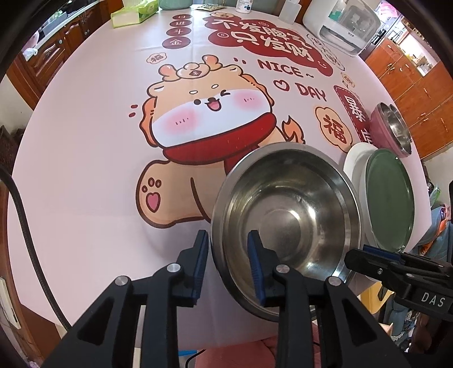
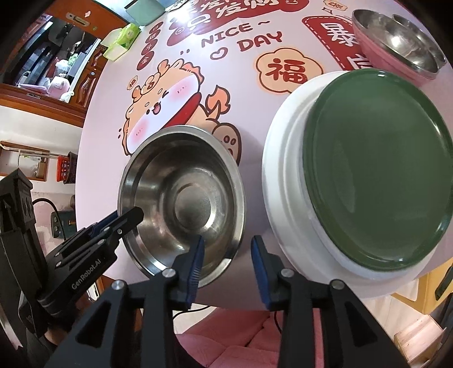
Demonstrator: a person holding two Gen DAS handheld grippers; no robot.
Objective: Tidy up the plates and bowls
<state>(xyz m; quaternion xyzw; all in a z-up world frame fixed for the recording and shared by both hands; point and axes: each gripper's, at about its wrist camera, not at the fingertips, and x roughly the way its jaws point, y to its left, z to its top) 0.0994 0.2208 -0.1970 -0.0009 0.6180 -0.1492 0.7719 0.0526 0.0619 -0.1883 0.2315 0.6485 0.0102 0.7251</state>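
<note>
steel bowl (image 1: 286,209) sat near the front edge of the table (image 1: 99,175), on the pink printed cloth, just left of the plate stack. bowl looked tipped in the left wrist view; whether one side was lifted off the cloth, could not tell.

left gripper (image 1: 228,264) straddled the bowl's near-left rim: one blue pad outside the wall, the other inside the bowl. jaws parted, with a gap showing between the pads and the metal, so not yet clenched on it. in the right wrist view the same gripper (image 2: 124,218) came in from the left, its tip over the bowl's (image 2: 181,203) rim.

right gripper (image 2: 228,263) hung released, jaws apart, nothing between them. its left pad lay over the bowl's near-right rim, its right pad over bare cloth between the bowl and the plates. contact with the rim could not be told.

green plate (image 2: 379,167) lay on top of a white plate (image 2: 283,158), just right of the bowl, at the table's edge. behind them, a pink bowl (image 2: 376,56) held a smaller steel bowl (image 2: 407,39) nested inside.

far side of table: green tissue box (image 1: 138,11), white appliance (image 1: 342,25).
</note>
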